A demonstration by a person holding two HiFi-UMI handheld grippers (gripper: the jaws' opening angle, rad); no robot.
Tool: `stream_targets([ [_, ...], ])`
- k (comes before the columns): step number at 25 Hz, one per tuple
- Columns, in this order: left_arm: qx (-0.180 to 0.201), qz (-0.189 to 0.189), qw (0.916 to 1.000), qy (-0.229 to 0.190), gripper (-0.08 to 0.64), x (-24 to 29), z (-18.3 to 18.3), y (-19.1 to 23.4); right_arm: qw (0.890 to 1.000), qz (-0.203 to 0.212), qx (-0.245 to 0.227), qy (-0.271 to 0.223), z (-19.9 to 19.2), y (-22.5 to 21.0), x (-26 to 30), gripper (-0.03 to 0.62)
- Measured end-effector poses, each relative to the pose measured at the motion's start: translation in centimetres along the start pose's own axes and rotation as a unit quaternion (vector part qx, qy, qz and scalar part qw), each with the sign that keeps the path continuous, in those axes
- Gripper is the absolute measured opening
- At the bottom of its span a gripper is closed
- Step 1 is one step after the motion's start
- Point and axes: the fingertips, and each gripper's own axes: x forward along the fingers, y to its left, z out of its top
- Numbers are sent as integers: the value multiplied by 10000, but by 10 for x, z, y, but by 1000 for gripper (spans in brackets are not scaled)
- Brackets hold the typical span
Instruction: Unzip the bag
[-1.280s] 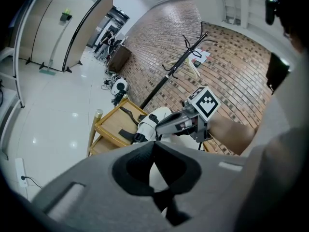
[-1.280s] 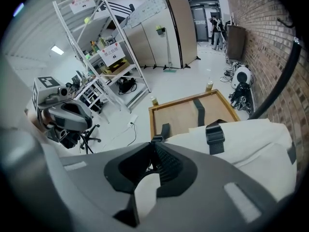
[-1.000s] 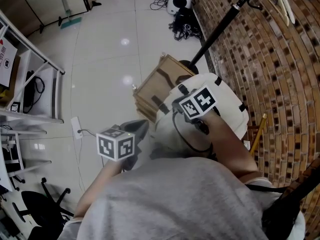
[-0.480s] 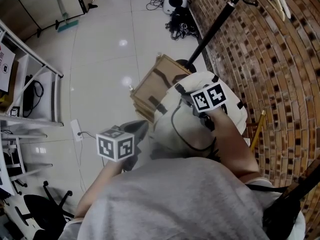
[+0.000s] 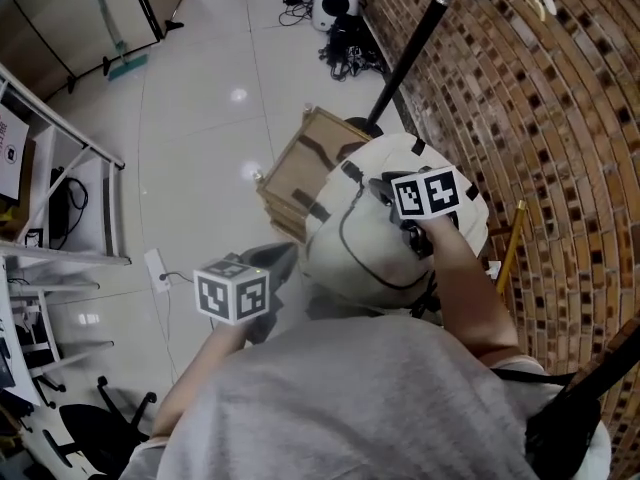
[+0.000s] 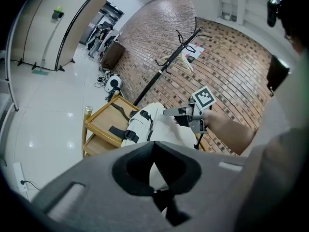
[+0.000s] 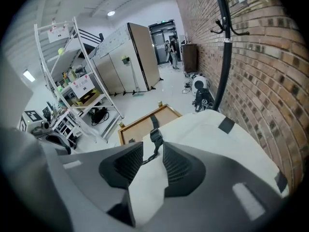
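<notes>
A white backpack (image 5: pixel 350 258) with black straps sits on a wooden stand (image 5: pixel 310 163). My right gripper (image 5: pixel 380 186) is over the top of the backpack (image 7: pixel 212 139), pointing steeply down. Its jaws have just been opening. The black zipper pull (image 7: pixel 155 137) and its cord hang in the gap of the right gripper (image 7: pixel 153 147), and the pads do not press on them. My left gripper (image 5: pixel 282 260) is at the bag's near left edge. In the left gripper view, the left gripper (image 6: pixel 153 146) has its tips together over white bag (image 6: pixel 164 129) fabric.
A brick wall (image 5: pixel 540 118) runs close behind the bag on the right. A black coat-rack pole (image 5: pixel 420 48) leans up past the stand. A metal shelf rack (image 5: pixel 60 168) stands at the left. Cables and a white device (image 5: pixel 335 3) lie on the tiled floor beyond.
My right gripper has shifted to the right across the top of the bag. The left gripper has kept its place at the bag's edge.
</notes>
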Motion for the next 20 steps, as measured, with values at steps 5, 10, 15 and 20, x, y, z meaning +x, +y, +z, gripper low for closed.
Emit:
stream_targets([
  [5, 197, -371, 9989, 190, 0, -8, -21, -21, 9980, 194, 320, -502, -45, 37, -42, 9],
  [10, 280, -798, 9940, 693, 0, -3, -75, -32, 9919, 754, 777, -671, -138, 106, -66, 2],
  [15, 594, -1166, 9840, 1208, 0, -1, -122, -61, 9888, 1045, 1015, -338, -223, 159, -78, 2],
  [20, 1055, -1514, 9721, 1446, 0, -6, -145, -100, 9873, 825, 1240, -544, -258, 172, -109, 2],
])
